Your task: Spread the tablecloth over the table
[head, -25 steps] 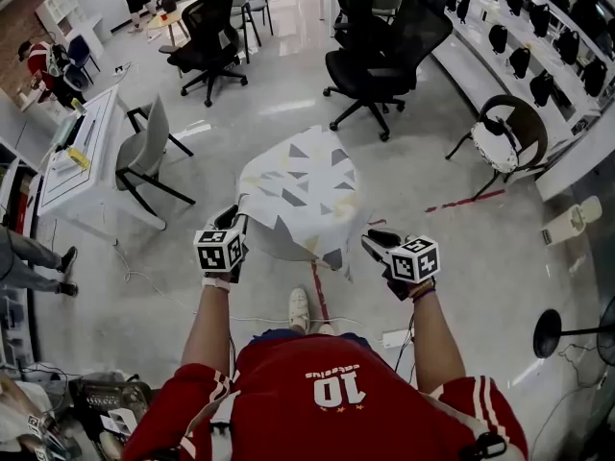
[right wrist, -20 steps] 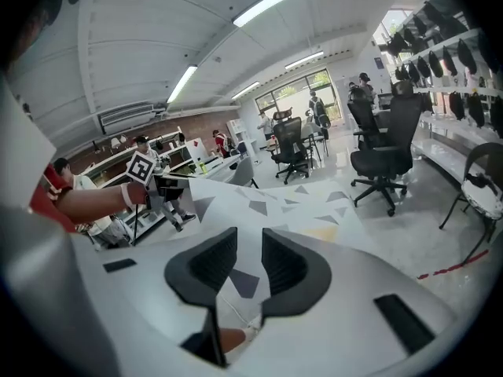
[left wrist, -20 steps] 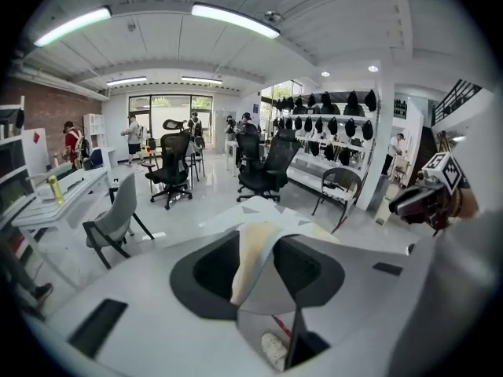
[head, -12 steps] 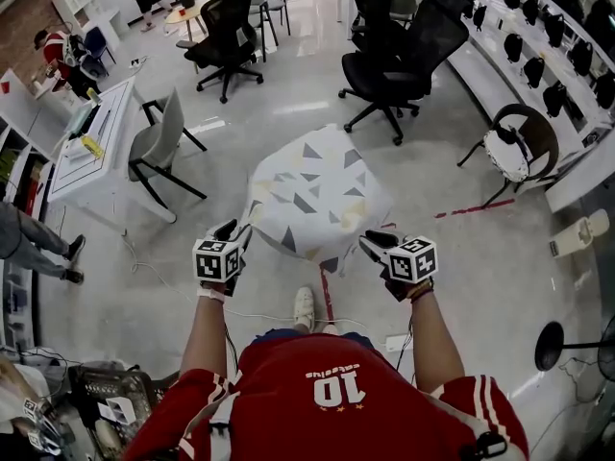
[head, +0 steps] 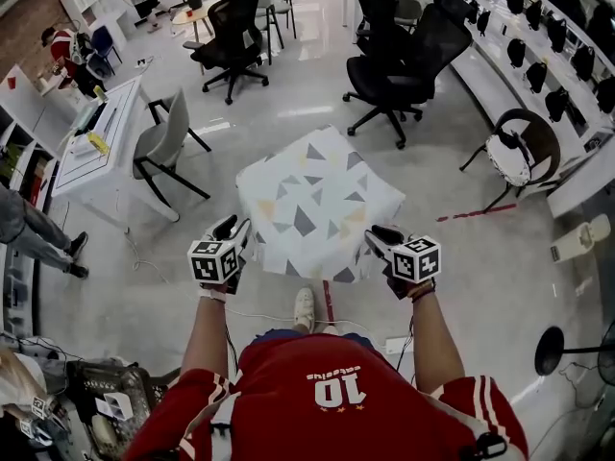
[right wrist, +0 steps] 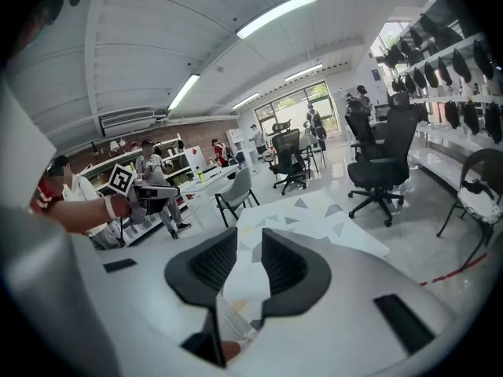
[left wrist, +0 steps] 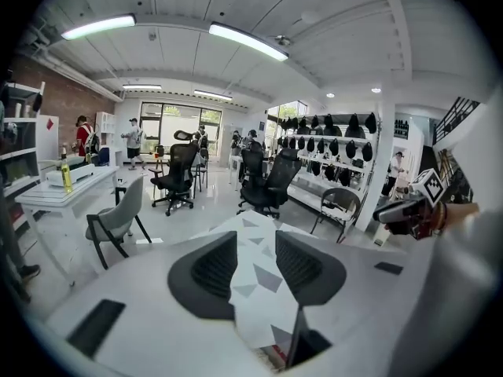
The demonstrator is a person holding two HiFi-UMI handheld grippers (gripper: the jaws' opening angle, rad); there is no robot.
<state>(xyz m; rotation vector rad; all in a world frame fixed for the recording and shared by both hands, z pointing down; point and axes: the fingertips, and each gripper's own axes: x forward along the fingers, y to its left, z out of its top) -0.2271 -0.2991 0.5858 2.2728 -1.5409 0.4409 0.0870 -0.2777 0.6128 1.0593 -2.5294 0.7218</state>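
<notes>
Tablecloth (head: 312,205), white w/ grey & yellow triangles, lies spread flat over a small tabletop hidden under it; edges hang down the sides. L gripper (head: 233,230) is at the near-left corner, jaws wide apart, cloth edge between them but not pinched. R gripper (head: 377,236) is at the near-right corner, jaws narrower, closed on the cloth edge. Office chairs (head: 394,60) stand beyond.

Tablecloth (head: 312,200) now flatter, squarer; left hand-held gripper (head: 233,229) jaws wider apart.
</notes>
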